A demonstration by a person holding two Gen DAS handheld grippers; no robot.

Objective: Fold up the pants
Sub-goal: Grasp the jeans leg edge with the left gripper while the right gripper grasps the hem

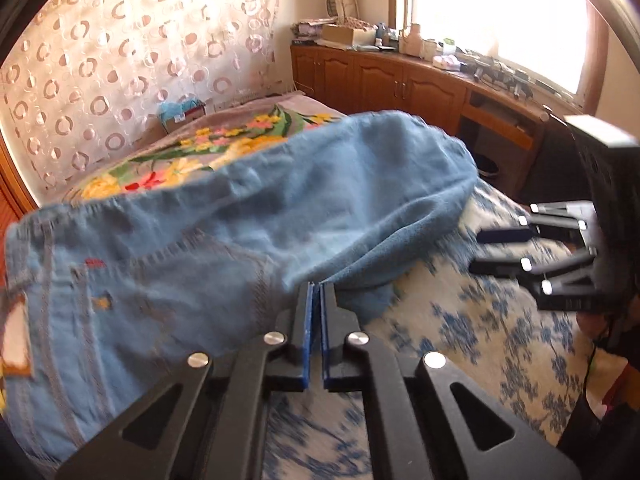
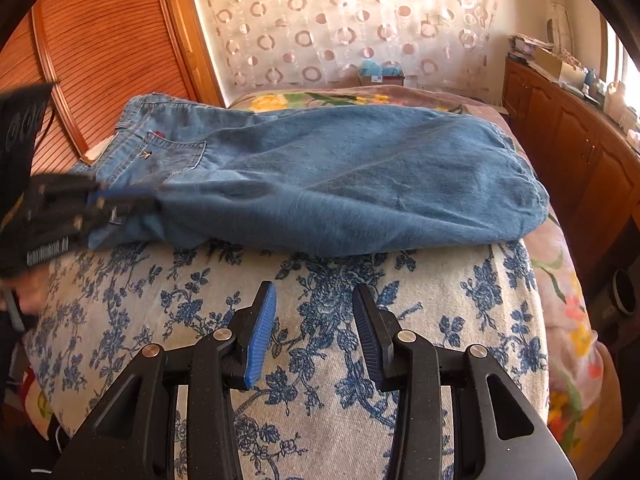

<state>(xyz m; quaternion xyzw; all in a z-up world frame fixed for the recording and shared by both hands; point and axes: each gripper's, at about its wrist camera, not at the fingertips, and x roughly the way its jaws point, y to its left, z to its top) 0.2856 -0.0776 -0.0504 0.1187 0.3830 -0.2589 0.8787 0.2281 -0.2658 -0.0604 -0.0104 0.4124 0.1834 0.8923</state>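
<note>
Lying across a bed, a pair of blue denim pants [image 2: 320, 184] fills the middle of the right wrist view, folded lengthwise with the waistband and a back pocket toward the upper left of the frame and the gathered leg ends toward the right. The pants rest on a white bed cover with blue flowers [image 2: 320, 360] – beyond them, at the top of the frame, a second cover with yellow and red flowers [image 2: 280, 100] shows.

At the bottom centre of that view the right gripper [image 2: 314, 328] hangs over the flowered cover, just short of the near edge of the denim. Its jaws stand apart with nothing between them, blue ribbed pad on the left finger, dark pad on the right.

At the left edge of the same frame, blurred, the left gripper [image 2: 132, 196] reaches into the cloth near the seat of the pants. In the left wrist view the left gripper [image 1: 318, 292] sits at the lower centre, its two blue-lined fingers pressed together on a fold of denim – the cloth rises from the tips and drapes toward the upper left and upper right of the frame. The picture is smeared with motion.

A curtain with ring patterns [image 1: 140, 60] covers the wall at the upper left of the left wrist view. Wooden cabinets [image 1: 380, 80] with a cluttered top run under a bright window [image 1: 500, 12] at the upper right
</note>
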